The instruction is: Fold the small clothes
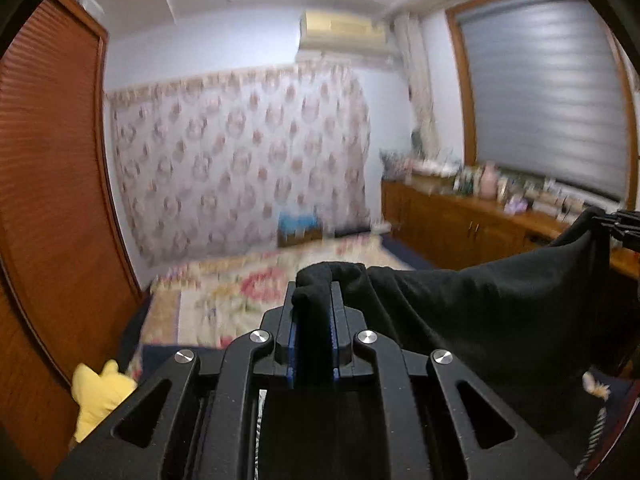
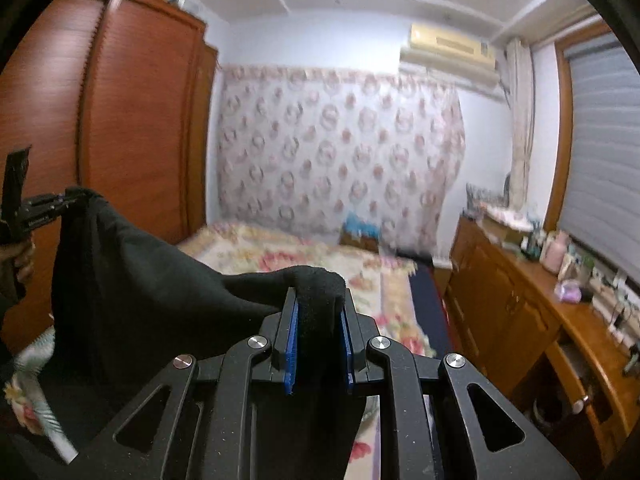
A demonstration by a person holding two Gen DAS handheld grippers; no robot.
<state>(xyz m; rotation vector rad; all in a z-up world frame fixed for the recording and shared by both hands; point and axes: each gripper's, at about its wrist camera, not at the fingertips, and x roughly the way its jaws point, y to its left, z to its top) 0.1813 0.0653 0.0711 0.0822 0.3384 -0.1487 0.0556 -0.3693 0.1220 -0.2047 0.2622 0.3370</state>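
A black garment (image 1: 480, 312) hangs stretched in the air between my two grippers, above a bed with a floral cover (image 1: 248, 296). My left gripper (image 1: 314, 292) is shut on one bunched corner of the cloth, which bulges out past the blue pads. In the right wrist view my right gripper (image 2: 318, 300) is shut on the other corner of the black garment (image 2: 132, 280). The right gripper's tip (image 1: 618, 226) shows at the far right of the left wrist view. At the left edge of the right wrist view the left gripper's tip (image 2: 52, 202) pinches the cloth.
A wooden wardrobe (image 2: 132, 120) stands left of the bed. A long wooden sideboard (image 2: 532, 312) with many small items runs along the right under a blinded window (image 1: 548, 108). A floral curtain (image 1: 240, 160) covers the far wall. A yellow soft toy (image 1: 100, 392) lies low at the left.
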